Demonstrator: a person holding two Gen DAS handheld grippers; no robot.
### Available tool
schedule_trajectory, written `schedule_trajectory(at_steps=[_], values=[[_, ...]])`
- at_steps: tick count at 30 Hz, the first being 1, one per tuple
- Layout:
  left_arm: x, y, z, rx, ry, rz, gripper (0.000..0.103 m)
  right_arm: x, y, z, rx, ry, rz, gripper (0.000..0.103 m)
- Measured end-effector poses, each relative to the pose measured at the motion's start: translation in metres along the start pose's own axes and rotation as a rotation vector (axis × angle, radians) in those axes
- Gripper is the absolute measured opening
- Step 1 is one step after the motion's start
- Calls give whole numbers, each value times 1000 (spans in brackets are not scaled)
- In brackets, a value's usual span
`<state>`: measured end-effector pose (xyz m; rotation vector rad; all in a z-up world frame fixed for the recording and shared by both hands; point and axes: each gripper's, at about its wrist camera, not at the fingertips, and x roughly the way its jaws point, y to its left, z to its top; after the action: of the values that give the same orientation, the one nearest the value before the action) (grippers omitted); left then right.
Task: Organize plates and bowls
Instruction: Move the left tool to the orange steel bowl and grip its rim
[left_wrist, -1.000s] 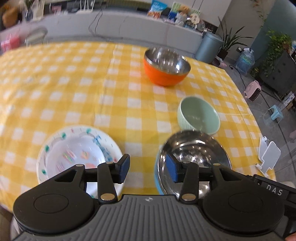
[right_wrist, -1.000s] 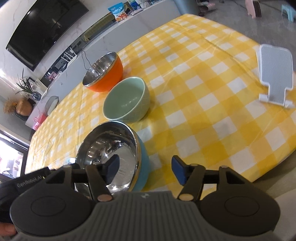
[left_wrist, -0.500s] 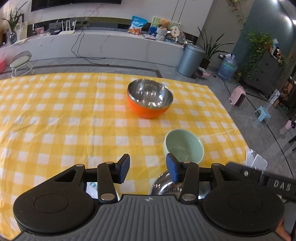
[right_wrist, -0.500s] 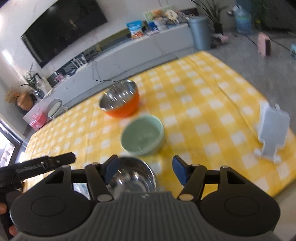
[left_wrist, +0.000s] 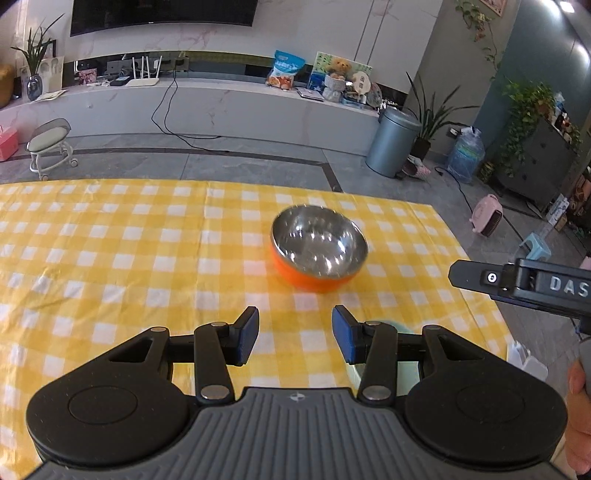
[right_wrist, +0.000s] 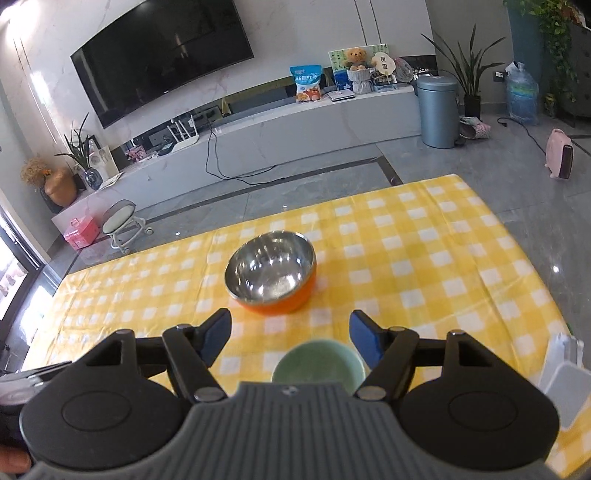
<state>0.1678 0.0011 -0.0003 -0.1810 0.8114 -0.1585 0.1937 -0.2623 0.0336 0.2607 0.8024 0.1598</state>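
Sitting upright mid-table: orange bowl (left_wrist: 320, 254) with steel lining, on the yellow checked table (left_wrist: 110, 258). Nearer, a green bowl (right_wrist: 318, 363) sits on the cloth, partly hidden under the right gripper (right_wrist: 290, 334). In the left wrist view only a sliver of it shows behind the left gripper (left_wrist: 294, 334). Both grippers are raised above the table, jaws apart, holding nothing. White stand (right_wrist: 563, 373) at the table's right edge. TV (right_wrist: 162, 51) and grey bin (right_wrist: 437, 110) beyond.

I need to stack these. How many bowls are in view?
2: orange bowl mid-table; green bowl nearer, between the open right gripper's fingers. Others may hide below the grippers.
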Motion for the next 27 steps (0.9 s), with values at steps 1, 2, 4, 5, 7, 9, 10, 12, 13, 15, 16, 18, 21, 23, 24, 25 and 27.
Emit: schedule_trajectory(at_steps=[1, 2, 4, 5, 7, 9, 10, 12, 13, 15, 16, 18, 21, 23, 24, 25, 27], values=[[4, 1, 3, -5, -4, 0, 54, 6, 0, 5, 3, 2, -5, 70], [6, 2, 6, -8, -9, -1, 54, 11, 0, 9, 8, 5, -7, 70], [13, 4, 12, -14, -14, -2, 55, 26, -3, 17, 29, 17, -4, 70], [17, 5, 15, -15, -15, -5, 56, 33, -4, 21, 40, 24, -3, 70], [26, 8, 20, -22, -18, -9, 58, 50, -6, 25, 60, 39, -2, 69], [36, 12, 24, -31, -19, -3, 60, 63, -8, 28, 73, 43, 3, 69], [41, 14, 26, -36, -19, -1, 62, 70, -10, 28, 81, 47, 7, 69], [50, 16, 29, -42, -16, 0, 63, 82, -14, 29, 93, 54, 15, 69], [55, 18, 31, -47, -13, -2, 64, 88, -17, 29, 98, 59, 17, 69], [65, 20, 34, -53, -6, -17, 66, 100, -26, 29, 120, 68, 20, 69], [69, 21, 35, -56, -2, -23, 66, 105, -31, 30, 140, 72, 21, 68], [78, 24, 39, -62, 5, -40, 66, 114, -42, 31, 188, 76, 33, 65], [90, 27, 45, -75, 11, -59, 66, 121, -54, 32, 254, 62, 54, 62], [99, 29, 50, -77, 15, -58, 67, 124, -57, 33, 270, 52, 62, 62], [103, 29, 53, -76, 14, -54, 67, 126, -58, 33, 273, 47, 72, 62], [106, 30, 55, -71, 16, -48, 67, 128, -58, 32, 275, 45, 81, 62], [115, 30, 57, -64, 25, -41, 67, 134, -57, 31, 275, 49, 92, 58]])
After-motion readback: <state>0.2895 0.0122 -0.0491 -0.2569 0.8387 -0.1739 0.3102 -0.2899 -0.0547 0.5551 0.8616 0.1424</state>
